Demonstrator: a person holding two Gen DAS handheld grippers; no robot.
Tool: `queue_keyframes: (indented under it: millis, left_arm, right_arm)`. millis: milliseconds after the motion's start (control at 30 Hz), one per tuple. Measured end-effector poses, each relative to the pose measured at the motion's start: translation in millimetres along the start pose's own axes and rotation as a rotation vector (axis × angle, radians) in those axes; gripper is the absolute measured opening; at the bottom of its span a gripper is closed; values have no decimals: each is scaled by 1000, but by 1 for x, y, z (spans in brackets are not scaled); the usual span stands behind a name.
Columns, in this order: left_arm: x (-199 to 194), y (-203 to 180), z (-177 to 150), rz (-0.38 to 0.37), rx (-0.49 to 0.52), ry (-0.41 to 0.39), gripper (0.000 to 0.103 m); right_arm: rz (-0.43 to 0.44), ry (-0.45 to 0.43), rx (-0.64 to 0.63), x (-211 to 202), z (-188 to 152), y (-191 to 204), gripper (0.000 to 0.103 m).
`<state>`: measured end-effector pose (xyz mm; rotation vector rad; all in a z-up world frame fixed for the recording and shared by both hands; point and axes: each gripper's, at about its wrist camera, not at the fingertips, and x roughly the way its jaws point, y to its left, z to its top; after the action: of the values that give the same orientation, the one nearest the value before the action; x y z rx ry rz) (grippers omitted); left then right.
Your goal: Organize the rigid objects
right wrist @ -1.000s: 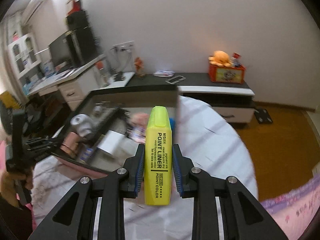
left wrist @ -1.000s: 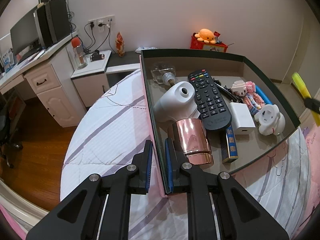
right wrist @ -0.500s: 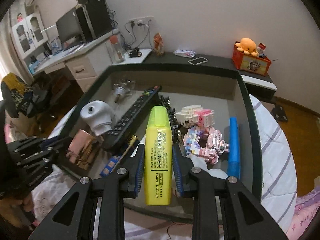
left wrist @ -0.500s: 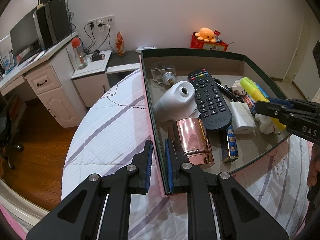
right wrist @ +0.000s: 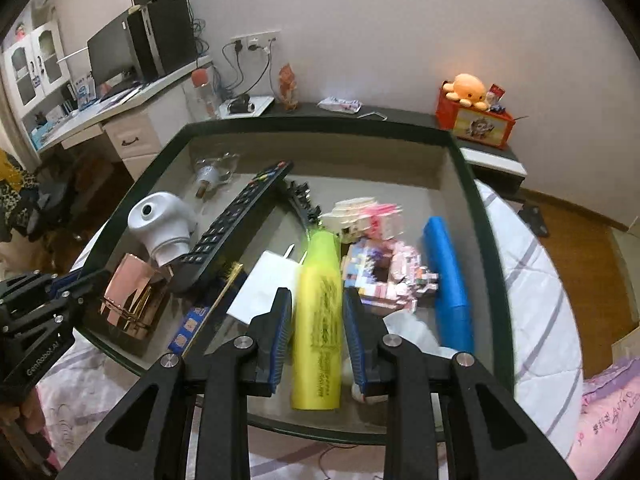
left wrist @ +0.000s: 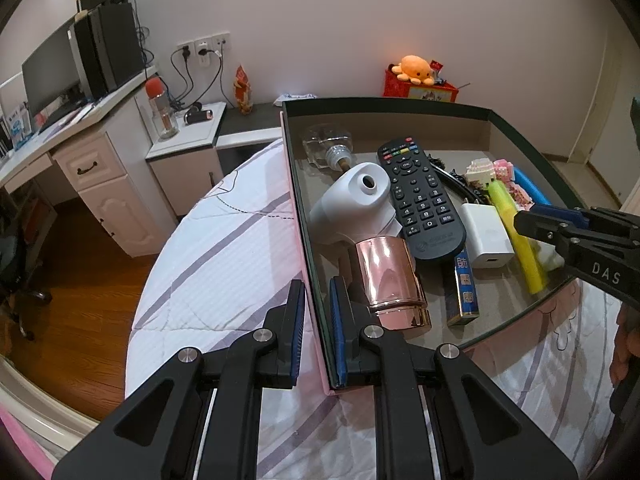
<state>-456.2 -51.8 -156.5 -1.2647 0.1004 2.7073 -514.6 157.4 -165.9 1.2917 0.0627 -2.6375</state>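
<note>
bed quilt: white, striped | floor: wood | desk: white

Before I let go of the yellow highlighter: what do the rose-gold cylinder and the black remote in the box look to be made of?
The rose-gold cylinder looks like polished or plated metal: it mirrors the room sharply; metallised plastic is possible. The black remote looks like matte plastic with rubbery buttons: dull sheen, soft highlights. The yellow highlighter looks like smooth, opaque plastic.

Yellow highlighter, lengthwise, inside box
</note>
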Motion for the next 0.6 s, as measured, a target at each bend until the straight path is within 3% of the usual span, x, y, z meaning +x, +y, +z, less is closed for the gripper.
queue_keyframes:
  millis: [33, 167, 500, 600]
  left_arm:
    - [0, 0, 0, 1, -1, 0, 12]
    - [0, -1, 0, 12, -1, -1, 12]
    - [-10, -5, 0, 31, -25, -7, 14]
    - [-19, -9, 1, 26, -22, -23, 15]
  right_arm:
    - [13, 5, 10, -1, 0, -2, 30]
    - [57, -19, 11, -9, -2, 2, 58]
    - [33, -74, 22, -39, -7, -3, 70]
    - [25, -89, 19, -48, -9, -4, 81]
